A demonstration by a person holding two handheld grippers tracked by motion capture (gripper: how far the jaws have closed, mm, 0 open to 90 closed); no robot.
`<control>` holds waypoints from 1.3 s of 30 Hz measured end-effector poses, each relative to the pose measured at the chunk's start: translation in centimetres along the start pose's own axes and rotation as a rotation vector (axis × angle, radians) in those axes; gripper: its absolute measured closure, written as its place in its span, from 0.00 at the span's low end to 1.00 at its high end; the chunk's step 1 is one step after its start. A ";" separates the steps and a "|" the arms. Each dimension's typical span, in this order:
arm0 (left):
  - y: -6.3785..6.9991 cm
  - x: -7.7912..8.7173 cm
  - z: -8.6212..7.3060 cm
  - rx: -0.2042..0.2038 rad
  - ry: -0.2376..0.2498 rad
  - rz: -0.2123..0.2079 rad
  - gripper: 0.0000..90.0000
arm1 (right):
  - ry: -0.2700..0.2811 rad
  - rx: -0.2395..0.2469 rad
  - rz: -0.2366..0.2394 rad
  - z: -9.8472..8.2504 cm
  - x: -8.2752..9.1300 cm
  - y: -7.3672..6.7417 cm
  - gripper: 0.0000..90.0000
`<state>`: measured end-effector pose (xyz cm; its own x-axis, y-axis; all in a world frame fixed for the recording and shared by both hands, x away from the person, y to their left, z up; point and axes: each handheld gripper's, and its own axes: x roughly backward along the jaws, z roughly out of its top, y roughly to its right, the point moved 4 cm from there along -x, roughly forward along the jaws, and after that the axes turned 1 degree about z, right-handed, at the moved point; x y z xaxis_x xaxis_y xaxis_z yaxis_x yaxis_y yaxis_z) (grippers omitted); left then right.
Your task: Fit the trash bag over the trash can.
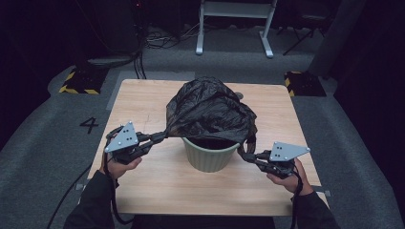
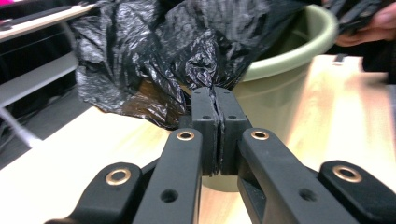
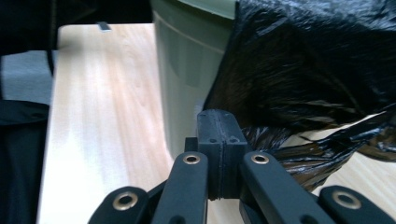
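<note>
a square table with a light wooden top (image 1: 157,191) is seen standing on a grey carpet floor (image 1: 43,143). a round pale green plastic bin (image 1: 210,155) is set upright on the table, near the middle and a bit toward the near edge. the wood around the bin is bare. a dark number four (image 1: 89,125) is marked on the floor to the left of the table. two black blocks with yellow stripes (image 1: 79,81) are placed on the floor by the far corners of the table. a white metal frame (image 1: 234,28) is stood on the floor farther back.
</note>
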<state>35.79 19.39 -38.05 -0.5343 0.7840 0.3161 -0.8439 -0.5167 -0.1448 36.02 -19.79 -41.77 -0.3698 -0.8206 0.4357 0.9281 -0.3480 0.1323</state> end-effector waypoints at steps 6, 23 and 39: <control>0.9 -1.1 -1.7 0.015 -0.042 -0.021 0.98 | -0.053 -0.012 0.007 -0.7 -0.4 0.1 0.72; 1.6 -4.0 -3.1 0.011 -0.119 -0.052 0.98 | -0.063 -0.013 -0.082 -0.6 -1.7 0.1 1.00; 0.7 -7.1 -5.6 0.017 -0.230 -0.022 0.98 | -0.225 -0.112 -0.022 -5.8 -4.7 2.1 1.00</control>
<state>38.73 15.41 -45.59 -0.4887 0.6968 0.5249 -0.8530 -0.5079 -0.1200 39.49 -19.28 -48.73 -0.3589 -0.6950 0.6230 0.9049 -0.4226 0.0499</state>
